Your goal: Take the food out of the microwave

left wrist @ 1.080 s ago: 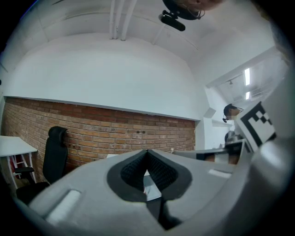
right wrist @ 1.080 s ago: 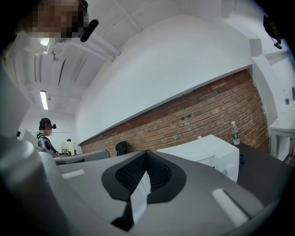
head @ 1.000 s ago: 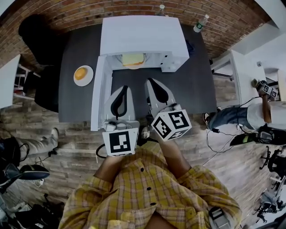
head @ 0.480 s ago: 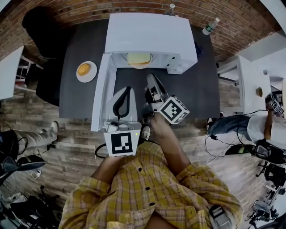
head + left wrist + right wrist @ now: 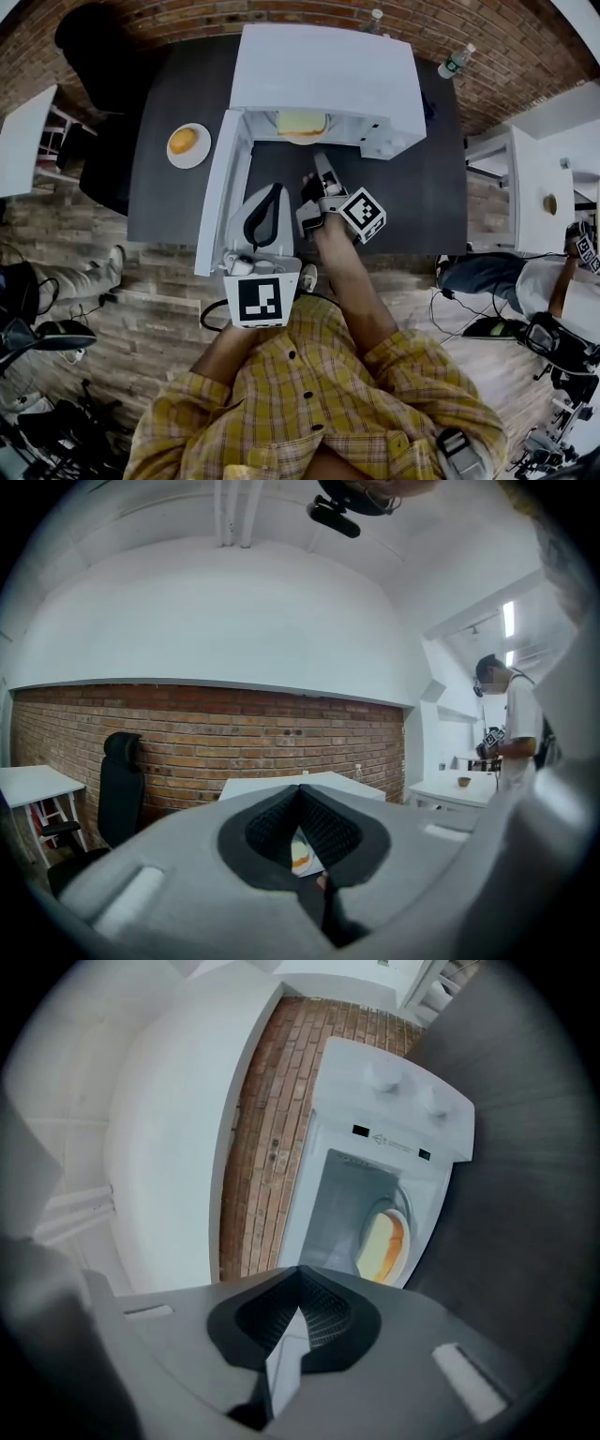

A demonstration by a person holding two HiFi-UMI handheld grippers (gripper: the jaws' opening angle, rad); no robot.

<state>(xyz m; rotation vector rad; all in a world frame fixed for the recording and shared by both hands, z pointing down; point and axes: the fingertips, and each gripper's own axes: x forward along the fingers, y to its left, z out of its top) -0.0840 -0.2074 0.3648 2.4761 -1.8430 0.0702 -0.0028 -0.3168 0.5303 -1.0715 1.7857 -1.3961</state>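
A white microwave [image 5: 328, 75] stands at the back of the dark table [image 5: 412, 197], its door [image 5: 223, 197] swung open to the left. Inside lies a slice of toast on a plate [image 5: 302, 123], which also shows in the open cavity as toast [image 5: 384, 1241] in the right gripper view. My right gripper [image 5: 322, 161] is rolled on its side just in front of the opening, shut and empty, apart from the toast. My left gripper [image 5: 274, 189] hangs level beside the door, further back, shut with nothing in it.
A plate with an orange bun [image 5: 187, 143] sits on the table left of the door. Water bottles [image 5: 455, 61] stand behind the microwave. A black chair [image 5: 94, 56] is at back left, white tables [image 5: 525, 178] to the sides, and a person [image 5: 511, 724] at right.
My right gripper has dropped, rolled onto its side and moved in towards the microwave opening. The left gripper has hardly moved.
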